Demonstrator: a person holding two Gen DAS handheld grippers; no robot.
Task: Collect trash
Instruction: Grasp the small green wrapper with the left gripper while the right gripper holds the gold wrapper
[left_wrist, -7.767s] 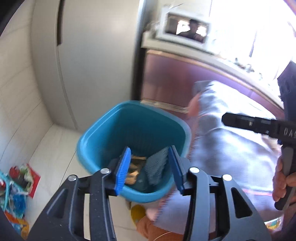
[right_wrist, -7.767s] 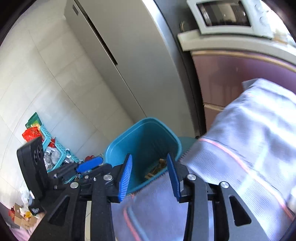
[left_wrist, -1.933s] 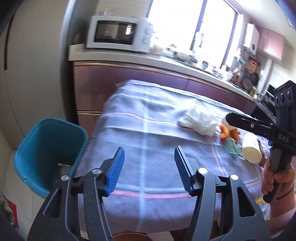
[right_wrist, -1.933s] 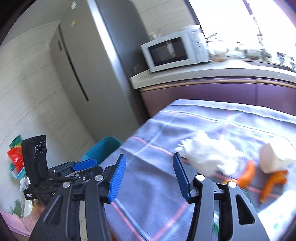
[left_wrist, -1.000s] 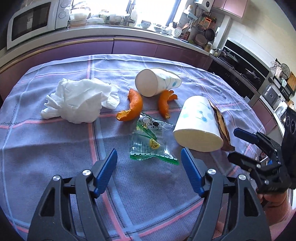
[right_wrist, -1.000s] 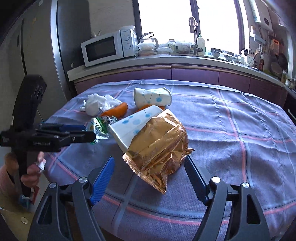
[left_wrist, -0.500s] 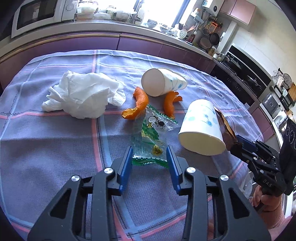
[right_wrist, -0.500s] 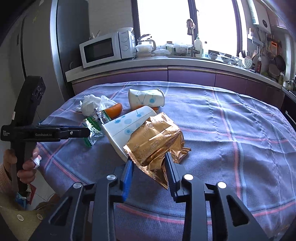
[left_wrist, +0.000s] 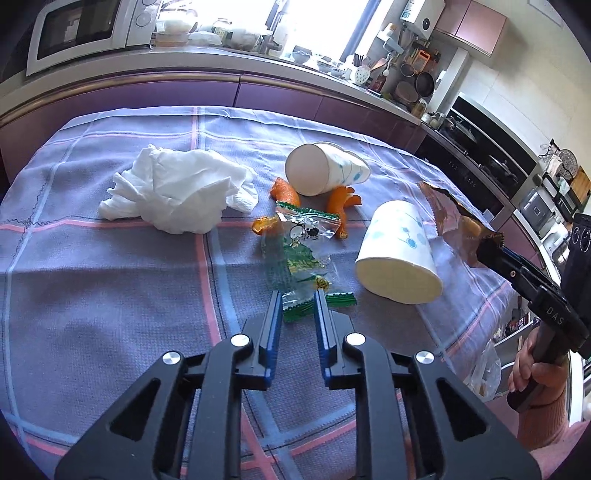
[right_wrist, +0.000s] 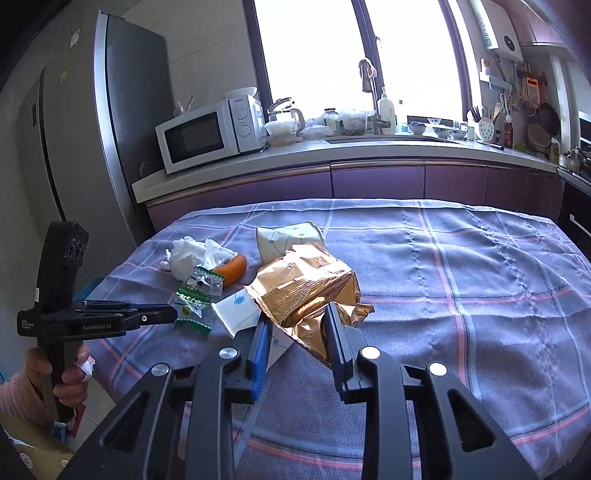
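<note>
Wrapper (left_wrist: 295, 254) lies mid-tablecloth (left_wrist: 110, 295), its near edge pinched between the narrowed left gripper (left_wrist: 297, 301) fingers. Right gripper (right_wrist: 295, 325), narrow too, clamps the foil bag (right_wrist: 306, 288). Cup (left_wrist: 399, 254) lies at 3 o'clock of the wrapper, tissue (left_wrist: 181, 192) at 10, peel (left_wrist: 284, 194) at 12.

Both tools, earlier wide, now narrowed: left tool (left_wrist: 297, 308) on candy wrapper (left_wrist: 295, 258), right tool (right_wrist: 295, 328) on gold bag (right_wrist: 306, 291).
</note>
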